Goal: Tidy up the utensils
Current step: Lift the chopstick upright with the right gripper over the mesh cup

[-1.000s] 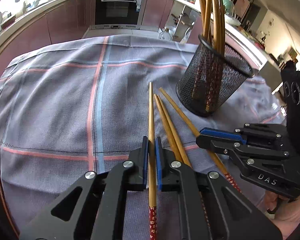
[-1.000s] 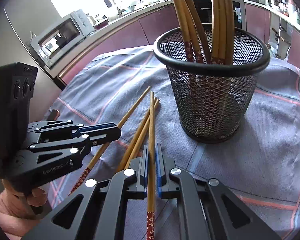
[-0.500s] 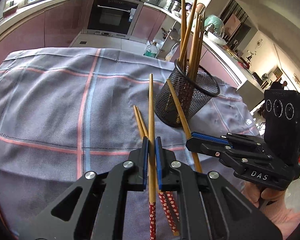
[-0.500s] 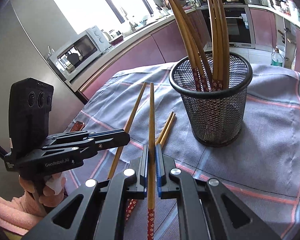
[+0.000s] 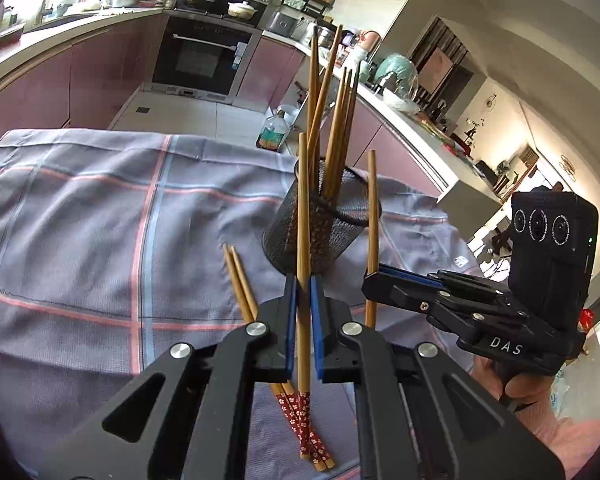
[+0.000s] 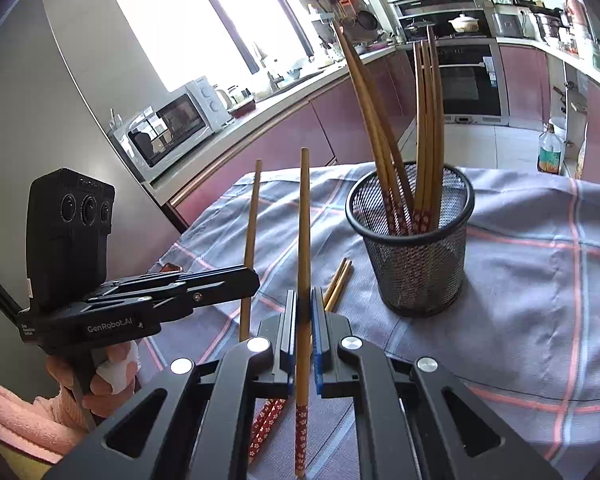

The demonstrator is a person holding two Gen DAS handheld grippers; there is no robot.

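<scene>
My left gripper (image 5: 303,280) is shut on a bamboo chopstick (image 5: 303,216) with a red flowered end, held off the cloth and pointing up. My right gripper (image 6: 303,292) is shut on another chopstick (image 6: 303,220), also lifted. Each gripper shows in the other's view: the right gripper (image 5: 374,282) and the left gripper (image 6: 248,280). A black mesh cup (image 6: 414,248) holds several chopsticks upright; it also shows in the left wrist view (image 5: 324,220). Two chopsticks (image 5: 240,280) lie on the cloth beside the cup, also seen in the right wrist view (image 6: 338,280).
A grey checked cloth (image 5: 80,220) covers the table. Kitchen counters, an oven (image 5: 196,60) and a microwave (image 6: 172,120) stand beyond. A bottle (image 5: 272,132) sits on the floor past the far table edge.
Both grippers have risen from the cloth, each with a chopstick in it. The cup now looks lower and farther. Two chopsticks stay lying on the cloth.
</scene>
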